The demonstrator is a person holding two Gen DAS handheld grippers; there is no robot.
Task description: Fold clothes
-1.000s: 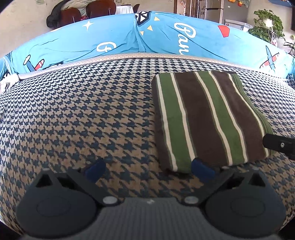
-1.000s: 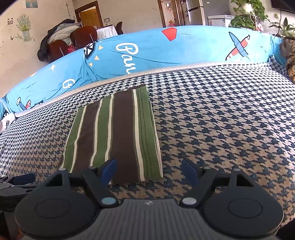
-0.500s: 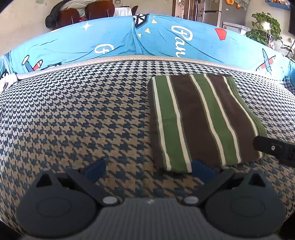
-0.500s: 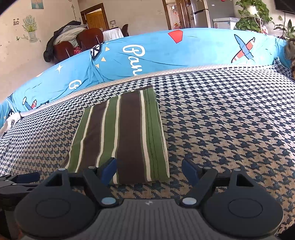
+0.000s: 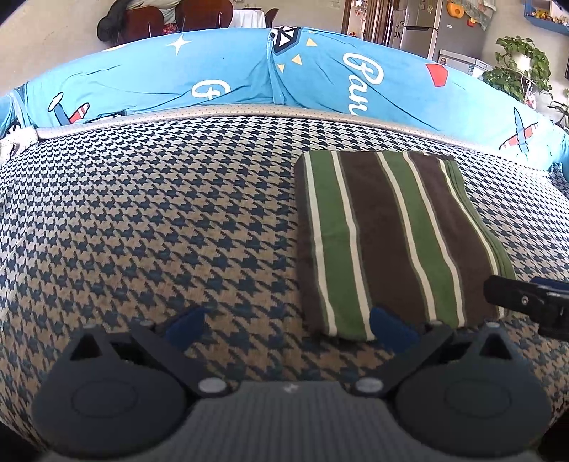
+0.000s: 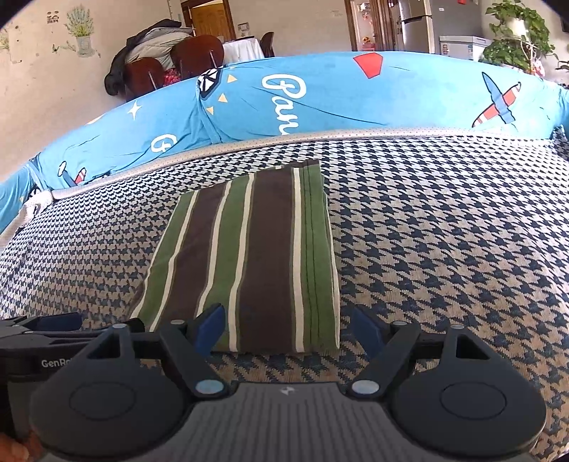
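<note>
A folded green, brown and white striped garment [image 5: 384, 234] lies flat on the houndstooth sofa seat [image 5: 160, 227]. My left gripper [image 5: 288, 325] is open just in front of its near left corner, with the right fingertip [image 5: 389, 325] over the cloth's near edge. In the right wrist view the same striped garment [image 6: 249, 256] lies ahead, and my right gripper [image 6: 288, 327] is open, straddling its near right edge. Neither holds anything. The right gripper's tip [image 5: 526, 302] shows at the left view's right side.
A blue cartoon-print cushion [image 5: 284, 74] runs along the sofa's back. Beyond it stand chairs with a coat [image 6: 160, 57], a fridge [image 6: 416, 25] and a potted plant [image 6: 515, 35]. Bare houndstooth seat [image 6: 444, 248] spreads right of the garment.
Both grippers have drawn back a little from the folded garment, which now sits slightly farther off in each view. The garment itself has not moved, and both stay open.
</note>
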